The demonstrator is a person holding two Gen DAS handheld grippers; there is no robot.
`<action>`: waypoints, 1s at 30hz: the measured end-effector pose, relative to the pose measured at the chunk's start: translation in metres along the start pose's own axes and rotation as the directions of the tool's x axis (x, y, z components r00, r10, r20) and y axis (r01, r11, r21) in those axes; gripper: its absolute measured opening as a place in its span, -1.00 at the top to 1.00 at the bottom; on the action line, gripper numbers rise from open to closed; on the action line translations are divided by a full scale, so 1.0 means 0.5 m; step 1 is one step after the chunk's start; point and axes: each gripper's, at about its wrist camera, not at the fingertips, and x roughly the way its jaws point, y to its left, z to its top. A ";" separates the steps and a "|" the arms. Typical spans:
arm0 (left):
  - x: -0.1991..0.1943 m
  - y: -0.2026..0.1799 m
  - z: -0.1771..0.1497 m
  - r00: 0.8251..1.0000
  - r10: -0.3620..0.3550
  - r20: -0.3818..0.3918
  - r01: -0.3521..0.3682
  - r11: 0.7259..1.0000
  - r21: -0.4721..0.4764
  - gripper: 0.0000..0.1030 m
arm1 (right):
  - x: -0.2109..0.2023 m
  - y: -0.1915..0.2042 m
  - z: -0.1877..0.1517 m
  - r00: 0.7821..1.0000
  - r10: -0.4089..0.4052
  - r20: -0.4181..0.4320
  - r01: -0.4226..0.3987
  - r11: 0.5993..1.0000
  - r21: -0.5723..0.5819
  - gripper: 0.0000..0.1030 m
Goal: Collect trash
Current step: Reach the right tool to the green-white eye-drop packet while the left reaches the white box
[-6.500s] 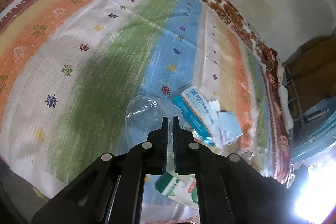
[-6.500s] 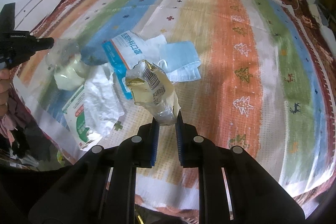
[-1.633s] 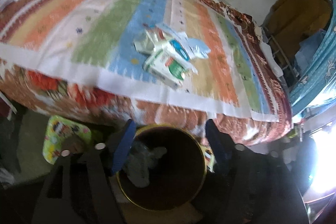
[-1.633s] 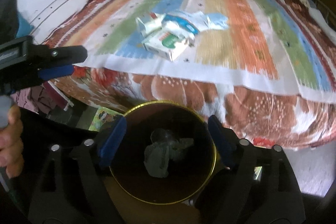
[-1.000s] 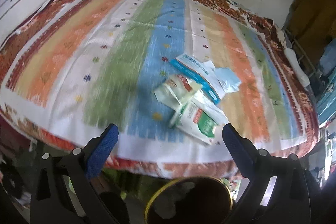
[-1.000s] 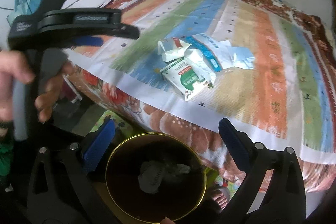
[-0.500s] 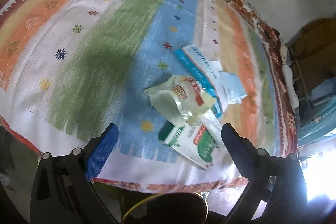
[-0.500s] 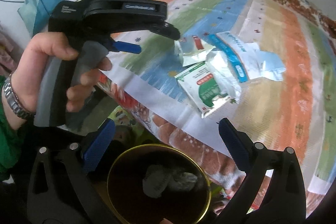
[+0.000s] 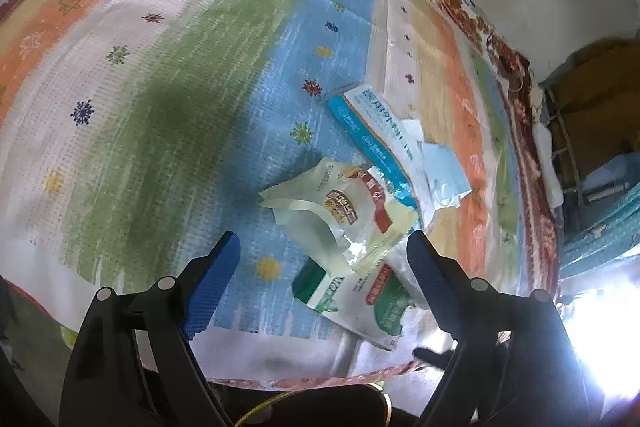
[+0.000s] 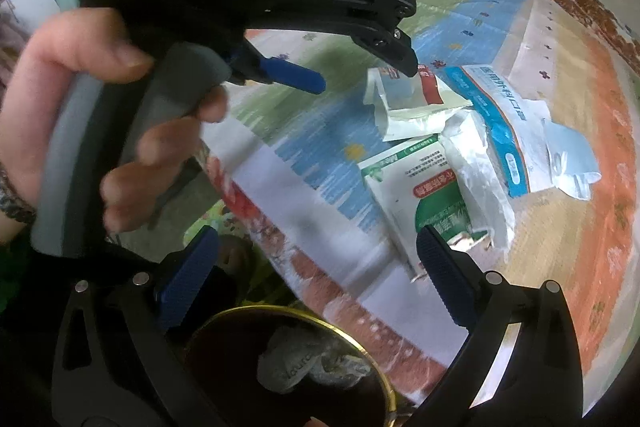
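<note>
Striped bedcover (image 9: 168, 115) carries wrappers; left gripper (image 9: 320, 259) is closing above cream wrapper (image 9: 340, 211), untouched; right gripper (image 10: 316, 259) gapes, empty.

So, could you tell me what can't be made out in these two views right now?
- Bin, right wrist view: only part of the rim shows; the right gripper's frame and the bottom edge cut off the rest.
- Green-and-white packet, left wrist view: its right end hides behind a finger of the left gripper, whose jaws are closing on nothing.
- Cream wrapper, right wrist view: upper part hidden by the left gripper's tip.
- Packet print: too blurred to read.
</note>
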 end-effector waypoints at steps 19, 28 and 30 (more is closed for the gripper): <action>0.061 -0.012 0.021 0.998 0.046 -0.041 -0.045 0.999 0.010 -0.62 | 0.063 -0.120 0.026 0.998 -0.056 -0.027 0.058 0.996 0.062 -0.83; 0.061 -0.008 0.022 0.998 0.036 -0.045 -0.037 0.999 -0.001 -0.61 | 0.052 -0.119 0.039 1.000 0.006 0.006 -0.006 1.000 0.021 -0.83; 0.061 -0.007 0.022 0.998 0.033 -0.046 -0.033 0.999 -0.006 -0.61 | 0.048 -0.107 0.044 0.999 0.036 0.014 -0.036 0.999 0.004 -0.83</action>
